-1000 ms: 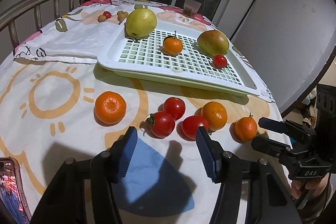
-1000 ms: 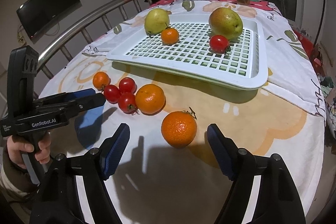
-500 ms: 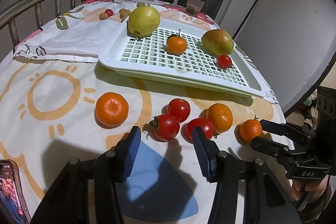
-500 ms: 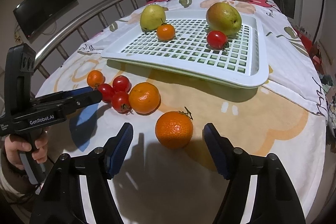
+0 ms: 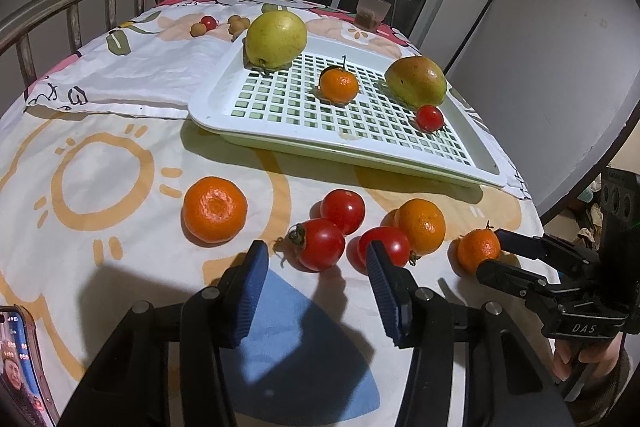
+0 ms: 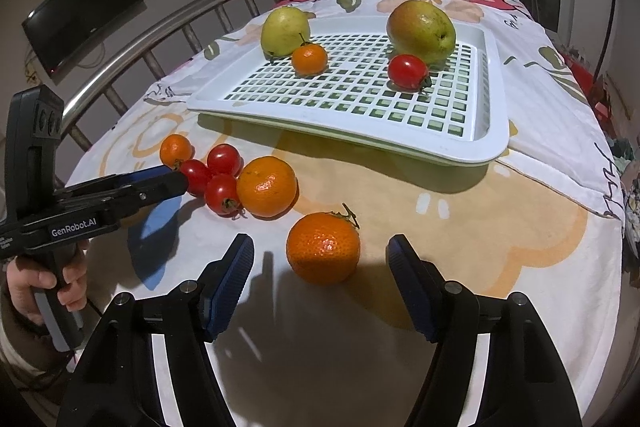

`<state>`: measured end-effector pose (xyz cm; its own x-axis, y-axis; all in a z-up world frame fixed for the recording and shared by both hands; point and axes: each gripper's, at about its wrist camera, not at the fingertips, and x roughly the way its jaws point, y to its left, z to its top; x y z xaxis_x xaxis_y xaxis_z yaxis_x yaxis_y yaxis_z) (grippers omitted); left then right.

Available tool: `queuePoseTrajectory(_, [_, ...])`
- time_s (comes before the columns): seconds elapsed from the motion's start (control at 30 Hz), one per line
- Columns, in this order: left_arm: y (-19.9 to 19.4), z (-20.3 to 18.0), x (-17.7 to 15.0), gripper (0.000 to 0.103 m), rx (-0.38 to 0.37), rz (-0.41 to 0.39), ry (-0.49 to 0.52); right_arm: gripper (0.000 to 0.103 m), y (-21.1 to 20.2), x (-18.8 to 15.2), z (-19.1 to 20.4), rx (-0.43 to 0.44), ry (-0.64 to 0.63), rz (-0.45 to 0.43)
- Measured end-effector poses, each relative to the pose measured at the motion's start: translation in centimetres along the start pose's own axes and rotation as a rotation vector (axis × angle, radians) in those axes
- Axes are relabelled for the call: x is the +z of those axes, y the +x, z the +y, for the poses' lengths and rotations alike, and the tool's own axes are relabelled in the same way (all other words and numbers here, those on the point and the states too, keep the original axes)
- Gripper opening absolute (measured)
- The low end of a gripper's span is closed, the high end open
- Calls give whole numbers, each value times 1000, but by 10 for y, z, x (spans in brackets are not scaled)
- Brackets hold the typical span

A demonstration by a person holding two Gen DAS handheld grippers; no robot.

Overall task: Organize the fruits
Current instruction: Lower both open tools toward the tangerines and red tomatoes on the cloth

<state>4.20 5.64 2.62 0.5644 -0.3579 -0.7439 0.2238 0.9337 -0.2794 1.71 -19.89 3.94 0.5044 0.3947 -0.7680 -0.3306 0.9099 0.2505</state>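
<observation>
Behind tray [image 5: 224,95], left view only: small fruits [image 5: 238,23], maybe longans.

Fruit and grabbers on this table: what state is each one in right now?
White tray: holds two pears, a tangerine and a tomato.
Stemmed tangerine: on the cloth, between the open fingers, untouched.
Right gripper: open, empty.
Left gripper: open, empty, before a tomato.
Three tomatoes, two more tangerines: loose on the cloth.
</observation>
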Motion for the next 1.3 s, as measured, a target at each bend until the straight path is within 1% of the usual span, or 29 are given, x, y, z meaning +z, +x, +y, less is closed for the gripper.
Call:
queuePoseTrajectory(0.17, [1,0,1,53,0,1,0,69,2,1,0,-1,-2,4])
queuePoseTrajectory(0.27, [2,-1,1,51,0,4,7,68,3,1,0,1,-5,7])
queuePoseTrajectory(0.87, [-1,1,0,51,-4,4,2,68,4,2,2,4,-11,8])
queuePoseTrajectory(1.1, [-4,-1,-1,51,-8,-2,15,68,3,2,3,7,-13,6])
queuePoseTrajectory(1.3, [0,0,0,51,-4,6,13,68,4,2,0,7,-7,8])
